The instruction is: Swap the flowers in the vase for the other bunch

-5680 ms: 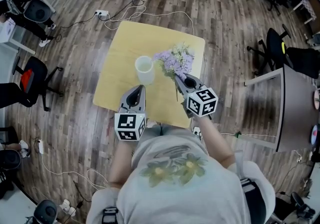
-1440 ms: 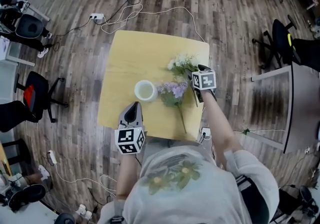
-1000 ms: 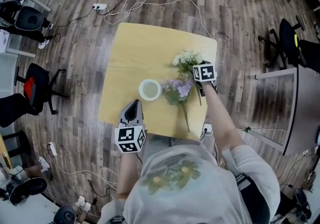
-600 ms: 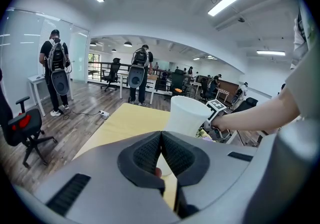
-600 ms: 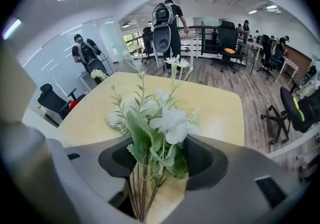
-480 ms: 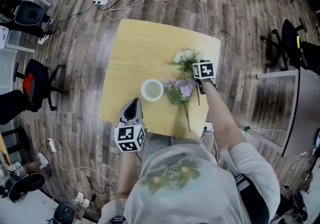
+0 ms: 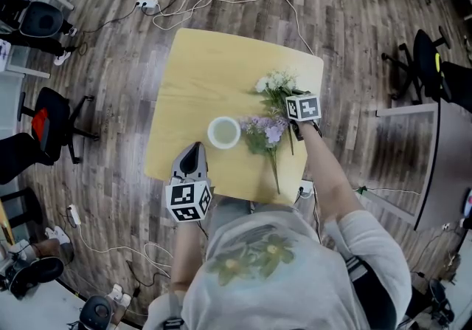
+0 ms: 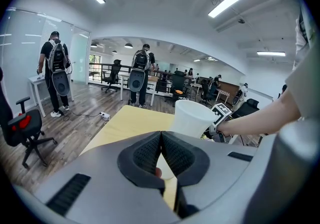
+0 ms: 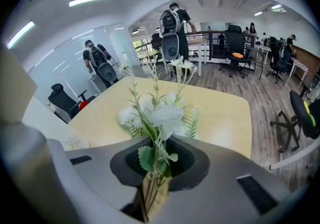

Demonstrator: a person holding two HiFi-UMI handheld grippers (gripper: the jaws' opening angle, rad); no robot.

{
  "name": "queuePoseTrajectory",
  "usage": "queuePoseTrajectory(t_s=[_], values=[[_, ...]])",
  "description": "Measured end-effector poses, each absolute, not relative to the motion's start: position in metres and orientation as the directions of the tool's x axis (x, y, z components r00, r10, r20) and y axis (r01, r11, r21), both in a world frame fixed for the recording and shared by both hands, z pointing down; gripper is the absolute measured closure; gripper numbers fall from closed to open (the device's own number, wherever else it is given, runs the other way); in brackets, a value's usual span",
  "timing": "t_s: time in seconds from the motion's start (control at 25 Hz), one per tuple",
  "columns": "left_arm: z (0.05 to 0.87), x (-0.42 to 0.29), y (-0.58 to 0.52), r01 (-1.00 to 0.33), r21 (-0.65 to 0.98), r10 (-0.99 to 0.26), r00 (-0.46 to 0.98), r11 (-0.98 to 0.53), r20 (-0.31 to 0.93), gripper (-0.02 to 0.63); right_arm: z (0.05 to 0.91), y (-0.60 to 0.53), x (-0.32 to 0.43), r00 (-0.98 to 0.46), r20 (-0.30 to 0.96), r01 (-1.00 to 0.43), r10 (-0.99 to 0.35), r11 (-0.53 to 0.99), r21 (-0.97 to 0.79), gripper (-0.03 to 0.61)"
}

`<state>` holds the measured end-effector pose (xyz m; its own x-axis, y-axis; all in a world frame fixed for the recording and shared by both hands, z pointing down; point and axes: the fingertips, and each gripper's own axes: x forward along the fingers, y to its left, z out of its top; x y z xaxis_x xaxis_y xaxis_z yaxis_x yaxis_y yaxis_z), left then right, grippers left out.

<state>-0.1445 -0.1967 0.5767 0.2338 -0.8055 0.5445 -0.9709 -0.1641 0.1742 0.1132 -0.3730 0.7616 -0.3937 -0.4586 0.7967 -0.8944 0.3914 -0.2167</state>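
Note:
An empty white vase [image 7: 224, 132] stands upright on the yellow table [image 7: 199, 70]; it also shows in the left gripper view as a white vase [image 8: 192, 118] just beyond the jaws. A purple bunch [image 7: 264, 132] lies flat to the right of the vase. A white bunch [image 7: 274, 85] lies farther back. My right gripper [image 7: 293, 97] is at the white bunch's stems. Its jaws have just been closing, and they now pinch the stems of the white bunch [image 9: 160, 115], so the right gripper [image 9: 157, 168] is shut on them. My left gripper [image 7: 194, 148] hovers by the near left edge. The left gripper [image 8: 161, 140] is shut and holds nothing.
The right gripper works close to the table's right edge [image 7: 310, 136]. Cables and a power strip [image 7: 143, 4] lie on the wood floor behind the table. Office chairs [image 7: 51, 125] stand to the left and a dark chair [image 7: 428, 63] to the right. People with backpacks [image 8: 141, 70] stand far off.
The purple bunch, earlier held up beside the vase by my right gripper, now lies on the table. The right gripper has gone to the white bunch. The left gripper stayed put.

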Motion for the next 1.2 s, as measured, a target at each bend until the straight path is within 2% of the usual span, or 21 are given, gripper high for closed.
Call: queuePoseTrajectory(t_s=[0.4, 0.88, 1.2], values=[[0.566, -0.146, -0.195, -0.970, 0.170, -0.816, 0.238, -0.174, 0.526, 0.595, 0.723, -0.375, 0.111, -0.395, 0.741, -0.883, -0.544, 0.447, -0.143, 0.506], [0.546, -0.136, -0.184, -0.966, 0.166, -0.833, 0.257, -0.200, 0.489, 0.595, 0.637, -0.373, 0.119, -0.427, 0.589, -0.878, -0.686, 0.471, -0.087, 0.506], [0.531, -0.129, -0.172, -0.962, 0.160, -0.844, 0.272, -0.223, 0.462, 0.595, 0.588, -0.353, 0.113, -0.460, 0.499, -0.868, -0.734, 0.491, -0.076, 0.506]])
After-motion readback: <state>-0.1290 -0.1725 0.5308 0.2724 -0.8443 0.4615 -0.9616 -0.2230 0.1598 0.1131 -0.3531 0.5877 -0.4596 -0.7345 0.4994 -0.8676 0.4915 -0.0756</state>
